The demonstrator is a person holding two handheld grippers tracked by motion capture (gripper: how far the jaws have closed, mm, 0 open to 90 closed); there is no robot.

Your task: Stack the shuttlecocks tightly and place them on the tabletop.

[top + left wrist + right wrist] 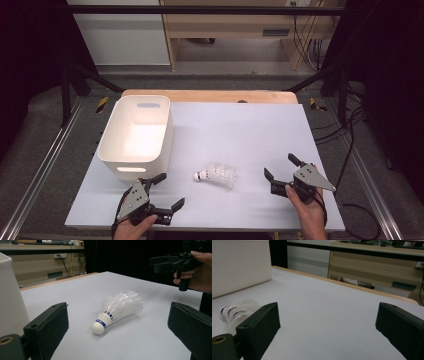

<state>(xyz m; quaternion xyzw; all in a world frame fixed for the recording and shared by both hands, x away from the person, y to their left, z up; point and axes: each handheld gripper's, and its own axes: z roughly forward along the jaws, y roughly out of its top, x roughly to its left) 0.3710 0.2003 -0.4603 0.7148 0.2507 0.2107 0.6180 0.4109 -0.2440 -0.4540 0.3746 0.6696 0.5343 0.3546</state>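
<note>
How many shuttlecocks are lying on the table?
1. The shuttlecock lies on its side on the table, between the left hand-held gripper and the right hand-held gripper. The white bin looks empty.

Two black two-jaw tools (168,190) (281,167), grey three-cornered top plates, trailing black cables.

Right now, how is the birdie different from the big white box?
The shuttlecock is small and lies on its side on the table; the white bin is far bigger and stands upright near the table's left edge. The shuttlecock is feathery with blue bands near its cork; the bin is plain, smooth, with handle slots. Both are white.
</note>
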